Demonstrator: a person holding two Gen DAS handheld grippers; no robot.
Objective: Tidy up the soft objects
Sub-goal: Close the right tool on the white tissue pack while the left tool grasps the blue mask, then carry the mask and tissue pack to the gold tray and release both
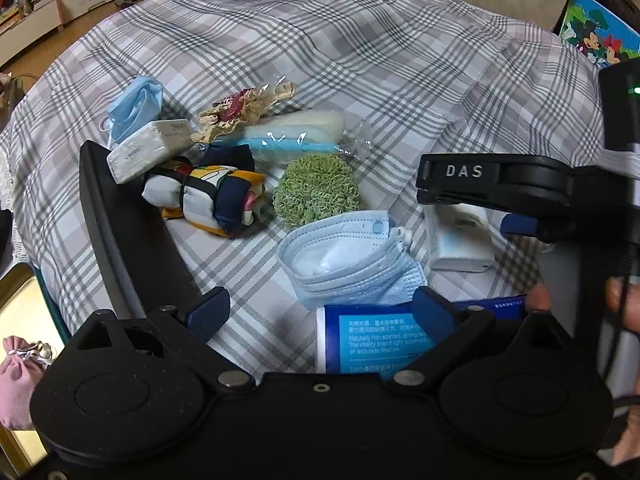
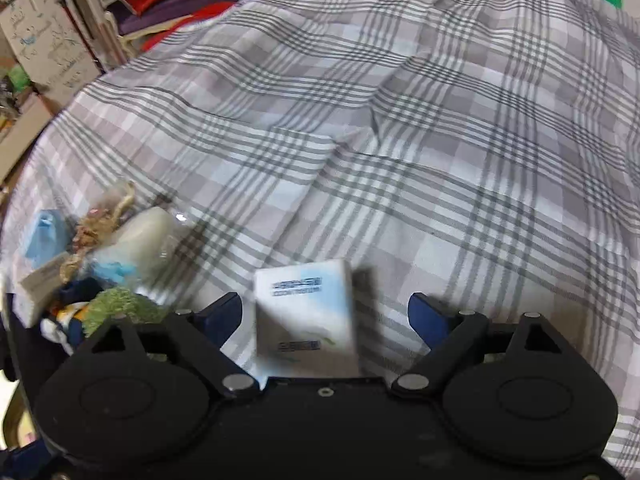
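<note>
Both claws wide, left claw (image 1: 320,312) empty, right claw (image 2: 324,312) unclamped.

On the checked bedcover (image 1: 360,60) I count two blue face masks (image 1: 352,258) (image 1: 134,106), three small tissue packs (image 1: 150,148) (image 1: 460,240) (image 1: 372,338), one green scrubby ball (image 1: 318,192), one rolled patterned cloth (image 1: 208,196), one wrapped sponge (image 1: 296,132) and one crocheted piece (image 1: 240,112).
</note>
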